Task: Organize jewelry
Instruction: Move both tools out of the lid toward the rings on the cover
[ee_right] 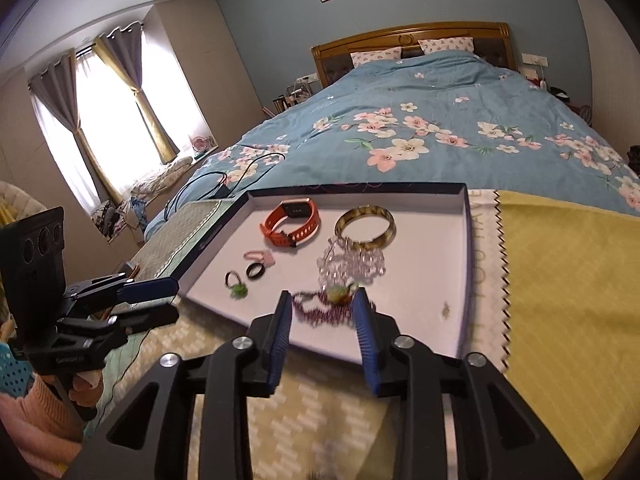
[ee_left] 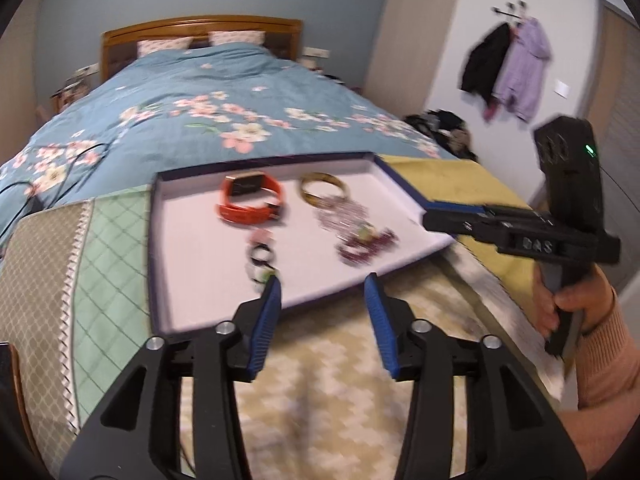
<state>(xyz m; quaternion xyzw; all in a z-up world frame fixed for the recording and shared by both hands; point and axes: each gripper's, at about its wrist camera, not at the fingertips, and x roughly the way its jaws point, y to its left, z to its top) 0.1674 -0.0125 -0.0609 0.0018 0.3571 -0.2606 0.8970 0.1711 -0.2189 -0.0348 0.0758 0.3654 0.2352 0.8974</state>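
On the bed's foot lies a shallow white-lined tray (ee_right: 460, 280) holding an orange watch (ee_right: 294, 226), a bangle (ee_right: 366, 224), rings and beaded necklaces. Both the left gripper (ee_left: 322, 280) and right gripper (ee_right: 322, 300) hover at its near edge, fingers spread apart, grasping nothing.

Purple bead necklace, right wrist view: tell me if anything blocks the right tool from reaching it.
Nothing visible blocks it. The right tool is open, and the purple bead necklace lies between its fingers in the tray. A clear crystal piece lies just beyond.
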